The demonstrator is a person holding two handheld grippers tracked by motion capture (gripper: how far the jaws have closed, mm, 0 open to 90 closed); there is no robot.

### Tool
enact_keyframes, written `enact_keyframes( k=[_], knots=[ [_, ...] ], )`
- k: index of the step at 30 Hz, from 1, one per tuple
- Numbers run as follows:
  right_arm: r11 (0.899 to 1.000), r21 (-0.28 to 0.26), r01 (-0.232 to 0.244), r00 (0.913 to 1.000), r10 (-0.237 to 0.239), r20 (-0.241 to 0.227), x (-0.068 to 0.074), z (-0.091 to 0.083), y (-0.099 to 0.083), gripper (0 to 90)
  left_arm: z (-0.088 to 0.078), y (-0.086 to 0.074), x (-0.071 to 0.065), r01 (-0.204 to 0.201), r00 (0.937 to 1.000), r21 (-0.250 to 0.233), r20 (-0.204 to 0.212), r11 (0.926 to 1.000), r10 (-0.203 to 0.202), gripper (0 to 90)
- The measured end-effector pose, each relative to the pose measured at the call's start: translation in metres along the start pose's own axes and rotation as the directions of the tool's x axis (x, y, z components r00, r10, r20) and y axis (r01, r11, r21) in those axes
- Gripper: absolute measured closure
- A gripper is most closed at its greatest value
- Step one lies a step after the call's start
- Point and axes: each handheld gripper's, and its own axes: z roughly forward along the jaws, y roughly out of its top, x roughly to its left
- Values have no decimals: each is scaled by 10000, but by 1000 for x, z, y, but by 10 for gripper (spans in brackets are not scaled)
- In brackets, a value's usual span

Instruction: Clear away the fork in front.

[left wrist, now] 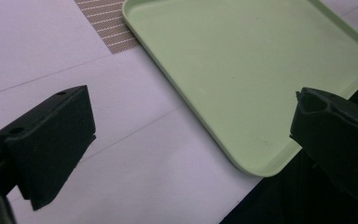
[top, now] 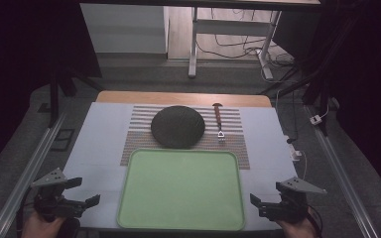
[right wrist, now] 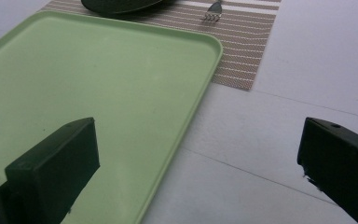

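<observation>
- High view: green tray [top: 178, 191] lies near on the desk [top: 96, 144], its far edge over the striped placemat [top: 233, 130]. Dark round plate [top: 177, 126] sits on the mat; fork [top: 219, 123] just right of it. Left hand-held gripper [top: 90, 191] waits left of the tray, right hand-held gripper [top: 264, 196] right of it; both released.
- Left gripper view: jaws wide apart, nothing between; tray's near left corner [left wrist: 242, 158] ahead.
- Right gripper view: jaws wide apart, empty; tray's far right corner [right wrist: 205, 51], mat and fork tines [right wrist: 210, 16] beyond.
</observation>
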Motion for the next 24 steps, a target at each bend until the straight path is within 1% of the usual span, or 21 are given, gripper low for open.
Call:
enact_keyframes(
  k=[7, 12, 16, 20, 21, 24],
  knots=[
    [10000, 46, 7, 10000, -7, 5, 1, 1, 0, 0, -1, -1, 2, 113, 9997, -139, 200, 9998, -110, 0],
    [9998, 184, -31, 10000, 31, 26, 0, 2, 1, 0, -1, -1, 2, 101, 9998, -105, 157, 9999, -99, 0],
    [9995, 305, -34, 10000, 33, 20, 1, 3, 1, 0, 0, 1, -1, -32, 9999, -151, 132, 9999, 34, 0],
    [9994, 354, 27, 10000, -28, 28, 1, 4, 1, 0, 3, 2, -4, -132, 9998, 126, -164, 9998, 134, 0],
    [9993, 363, 27, 10000, -28, 23, 1, 4, 1, 0, 4, 3, -5, -120, 9994, 192, -320, 9997, 127, 0],
    [9993, 383, 19, 10000, -21, 44, 1, 5, 2, 0, 4, 3, -5, -125, 9993, 222, -341, 9997, 132, 0]
  ],
)
